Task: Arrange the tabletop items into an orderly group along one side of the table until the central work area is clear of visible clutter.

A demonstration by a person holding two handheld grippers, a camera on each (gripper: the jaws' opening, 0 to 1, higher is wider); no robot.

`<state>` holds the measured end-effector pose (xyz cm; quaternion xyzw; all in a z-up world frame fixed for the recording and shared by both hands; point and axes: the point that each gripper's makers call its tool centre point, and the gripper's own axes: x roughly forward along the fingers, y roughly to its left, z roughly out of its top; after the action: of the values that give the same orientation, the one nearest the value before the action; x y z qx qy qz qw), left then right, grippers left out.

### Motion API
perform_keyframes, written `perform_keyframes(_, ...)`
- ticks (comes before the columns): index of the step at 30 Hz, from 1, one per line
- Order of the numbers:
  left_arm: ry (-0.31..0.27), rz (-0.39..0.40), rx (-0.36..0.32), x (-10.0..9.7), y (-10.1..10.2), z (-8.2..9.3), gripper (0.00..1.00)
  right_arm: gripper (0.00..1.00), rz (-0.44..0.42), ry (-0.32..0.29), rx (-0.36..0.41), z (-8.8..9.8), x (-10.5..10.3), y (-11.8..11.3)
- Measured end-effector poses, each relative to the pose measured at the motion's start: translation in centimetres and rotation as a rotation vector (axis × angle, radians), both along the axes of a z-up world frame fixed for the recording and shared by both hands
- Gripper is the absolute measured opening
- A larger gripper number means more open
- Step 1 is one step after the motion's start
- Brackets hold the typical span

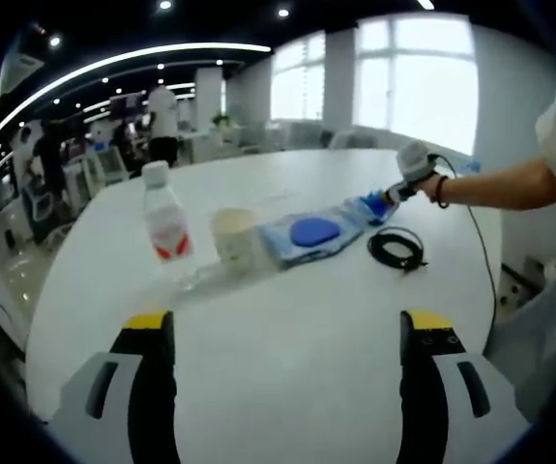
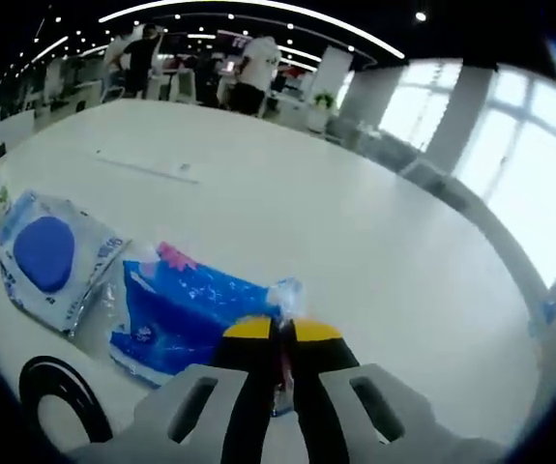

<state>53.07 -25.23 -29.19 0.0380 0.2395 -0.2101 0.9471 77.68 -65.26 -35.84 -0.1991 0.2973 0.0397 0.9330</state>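
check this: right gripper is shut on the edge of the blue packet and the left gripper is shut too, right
Not quite. The left gripper is open, its jaws wide apart over bare table in the left gripper view. The rest holds: the right gripper is shut on the edge of the blue packet.

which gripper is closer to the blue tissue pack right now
Right. The right gripper has its fingers shut on the blue tissue pack corner. The left gripper is open, well back across the table from it.
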Motion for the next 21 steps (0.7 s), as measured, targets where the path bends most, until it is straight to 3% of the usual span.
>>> perform_keyframes(11, 0.003, 0.000, 0.000, 0.0, 0.0, -0.1, 0.94, 0.23, -0.037, -0.017, 0.079, 0.5, -0.3, -0.2)
perform_keyframes(21, 0.001, 0.008, -0.015, 0.0, 0.1, 0.1, 0.95, 0.54, -0.080, -0.069, 0.195, 2.3, -1.3, -0.3)
